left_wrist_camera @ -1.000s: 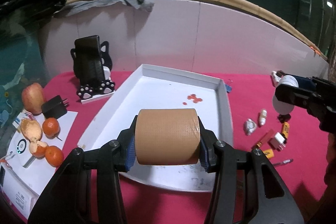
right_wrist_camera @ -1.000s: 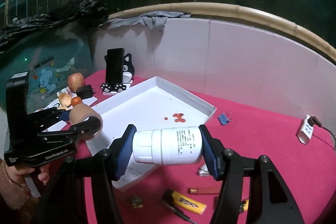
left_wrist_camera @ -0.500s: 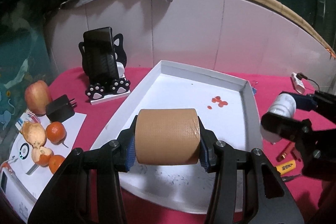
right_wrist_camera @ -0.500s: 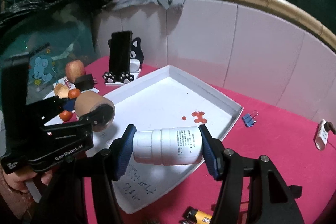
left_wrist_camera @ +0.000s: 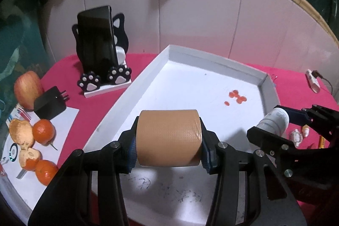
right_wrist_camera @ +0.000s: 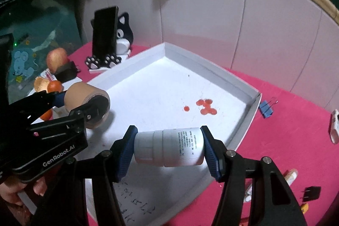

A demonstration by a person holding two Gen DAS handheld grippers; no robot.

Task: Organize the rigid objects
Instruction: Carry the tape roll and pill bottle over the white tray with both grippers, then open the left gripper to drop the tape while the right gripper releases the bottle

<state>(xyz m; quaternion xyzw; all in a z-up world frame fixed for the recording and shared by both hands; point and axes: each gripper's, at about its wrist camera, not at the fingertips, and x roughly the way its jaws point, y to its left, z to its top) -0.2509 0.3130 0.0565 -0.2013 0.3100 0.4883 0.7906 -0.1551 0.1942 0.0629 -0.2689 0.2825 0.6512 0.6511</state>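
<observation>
My left gripper [left_wrist_camera: 168, 139] is shut on a roll of brown tape [left_wrist_camera: 168, 138], held sideways over the near part of the white tray [left_wrist_camera: 146, 75]. My right gripper [right_wrist_camera: 169, 148] is shut on a white pill bottle [right_wrist_camera: 169, 149], lying sideways between the pads above the tray's near right part. In the left wrist view the right gripper and bottle [left_wrist_camera: 273, 123] hang over the tray's right rim. In the right wrist view the left gripper with the tape [right_wrist_camera: 84, 102] is at the left, over the tray's [right_wrist_camera: 243, 88] left side. The tray holds only red stains [right_wrist_camera: 204, 106].
A phone on a cat-shaped stand [left_wrist_camera: 99, 54], an apple [left_wrist_camera: 27, 88], a black charger [left_wrist_camera: 50, 102] and oranges with peel [left_wrist_camera: 42, 132] lie left of the tray. Right of it are a blue binder clip [right_wrist_camera: 267, 107], a white adapter [left_wrist_camera: 313, 83] and small items on the pink cloth [right_wrist_camera: 296, 120].
Both grippers moved forward and down over the tray, so it looms larger. The right gripper with the bottle came in from the right to beside the tape. Both grips held.
</observation>
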